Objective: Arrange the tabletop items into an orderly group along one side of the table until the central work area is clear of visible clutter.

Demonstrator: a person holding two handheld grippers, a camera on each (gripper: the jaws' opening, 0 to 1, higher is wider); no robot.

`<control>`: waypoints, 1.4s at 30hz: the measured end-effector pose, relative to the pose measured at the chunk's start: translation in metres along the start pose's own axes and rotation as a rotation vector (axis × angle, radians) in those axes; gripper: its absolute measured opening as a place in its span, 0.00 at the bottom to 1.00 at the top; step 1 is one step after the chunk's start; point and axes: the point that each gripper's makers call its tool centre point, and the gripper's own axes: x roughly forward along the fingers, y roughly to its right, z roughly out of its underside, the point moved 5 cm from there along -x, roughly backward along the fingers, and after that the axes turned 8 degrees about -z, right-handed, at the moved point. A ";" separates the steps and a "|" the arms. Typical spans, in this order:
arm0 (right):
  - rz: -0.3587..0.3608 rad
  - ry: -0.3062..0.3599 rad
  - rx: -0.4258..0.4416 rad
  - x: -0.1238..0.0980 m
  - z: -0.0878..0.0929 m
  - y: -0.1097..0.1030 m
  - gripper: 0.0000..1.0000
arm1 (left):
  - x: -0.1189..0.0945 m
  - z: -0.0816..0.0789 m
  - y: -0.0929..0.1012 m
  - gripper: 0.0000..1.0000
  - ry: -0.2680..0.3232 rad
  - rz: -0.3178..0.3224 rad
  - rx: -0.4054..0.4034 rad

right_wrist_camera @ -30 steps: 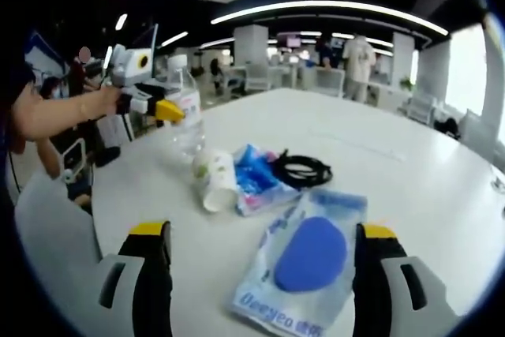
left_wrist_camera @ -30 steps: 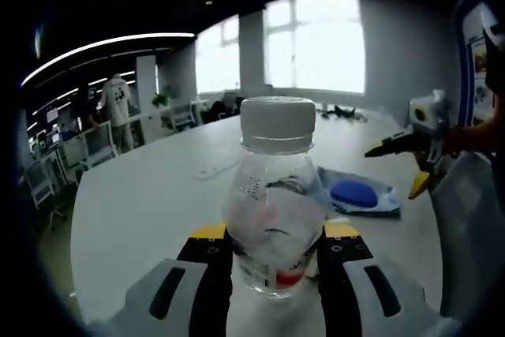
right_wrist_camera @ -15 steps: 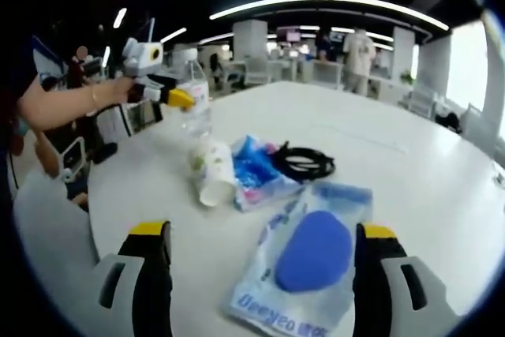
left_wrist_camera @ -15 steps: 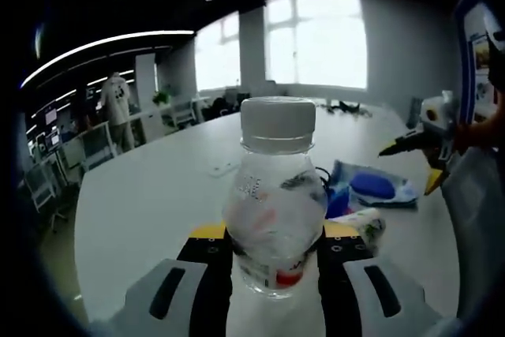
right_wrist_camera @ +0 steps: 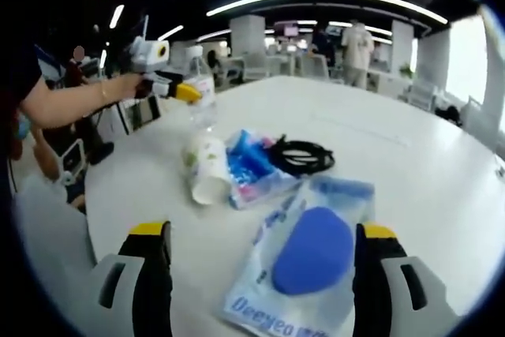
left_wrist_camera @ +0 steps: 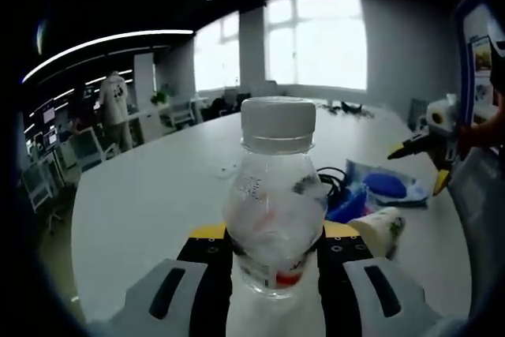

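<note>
1. The left gripper (left_wrist_camera: pixel 274 262) is clamped on a clear plastic water bottle (left_wrist_camera: pixel 274 203) with a white cap; both jaws press against the lower body, and the bottle stands upright between them

2. The right gripper (right_wrist_camera: pixel 264 274) is empty, its jaws spread wide on either side of a clear packet holding a blue sponge (right_wrist_camera: pixel 312 252); neither jaw touches the packet

3. In the right gripper view, the left gripper (right_wrist_camera: pixel 175 90) holds the water bottle (right_wrist_camera: pixel 200 92) near the table edge, just beyond a paper cup (right_wrist_camera: pixel 202 170) lying on its side

4. A blue snack wrapper (right_wrist_camera: pixel 251 167) lies touching the cup, and a coiled black cable (right_wrist_camera: pixel 304 156) lies just behind the wrapper; the sponge packet lies just beside this cluster

5. The white table (right_wrist_camera: pixel 410 179) carries all four loose items grouped close together toward one edge; its far expanse is bare

6. Judged step: placement of the bottle beside the cup, to join the group

7. Next move calls for lowering the bottle until its base sits flat on the table, clear of the cup, then releasing it; the bottle is tall and narrow, so a tilted release risks toppling it

8. The right gripper is positioned to close on the sponge packet, if that is to be shifted next
</note>
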 end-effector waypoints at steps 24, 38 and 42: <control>-0.034 -0.088 -0.045 0.016 0.013 0.000 0.94 | 0.034 0.010 -0.027 0.39 -0.030 0.043 -0.012; -0.047 -0.102 -0.047 0.019 0.014 0.001 0.94 | 0.040 0.016 -0.033 0.40 -0.030 0.064 -0.023; -0.052 -0.098 -0.039 0.019 0.014 0.000 0.94 | 0.040 0.018 -0.035 0.40 -0.025 0.074 -0.013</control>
